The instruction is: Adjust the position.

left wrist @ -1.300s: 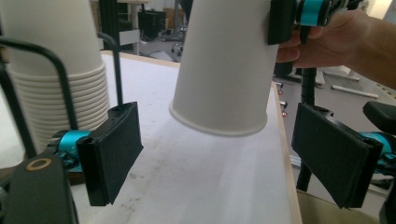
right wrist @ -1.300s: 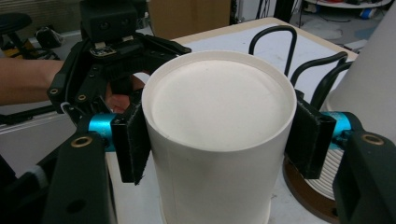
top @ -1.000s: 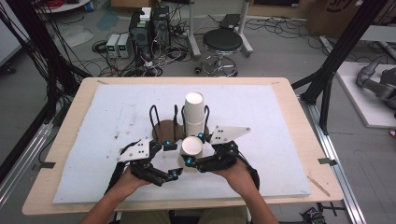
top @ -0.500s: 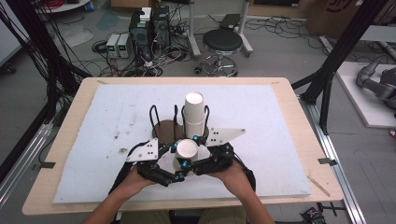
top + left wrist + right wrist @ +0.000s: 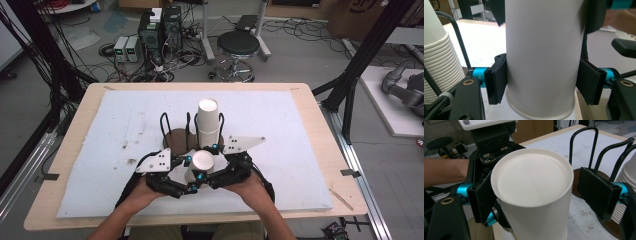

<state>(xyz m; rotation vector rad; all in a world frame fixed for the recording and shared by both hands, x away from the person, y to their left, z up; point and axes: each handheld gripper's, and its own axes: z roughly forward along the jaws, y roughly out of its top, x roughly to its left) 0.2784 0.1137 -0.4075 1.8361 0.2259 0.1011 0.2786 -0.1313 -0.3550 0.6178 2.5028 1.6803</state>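
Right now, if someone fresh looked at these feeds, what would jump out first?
A single white paper cup, upside down, sits between both grippers at the near middle of the white mat; the left gripper clamps its lower wall. Just behind it a tall stack of cups stands in a black wire holder.

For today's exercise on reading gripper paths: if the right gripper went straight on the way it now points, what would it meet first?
The right gripper would meet first the upside-down paper cup standing between its open jaws. Beyond it sits the left gripper, though depth there is hard to judge.
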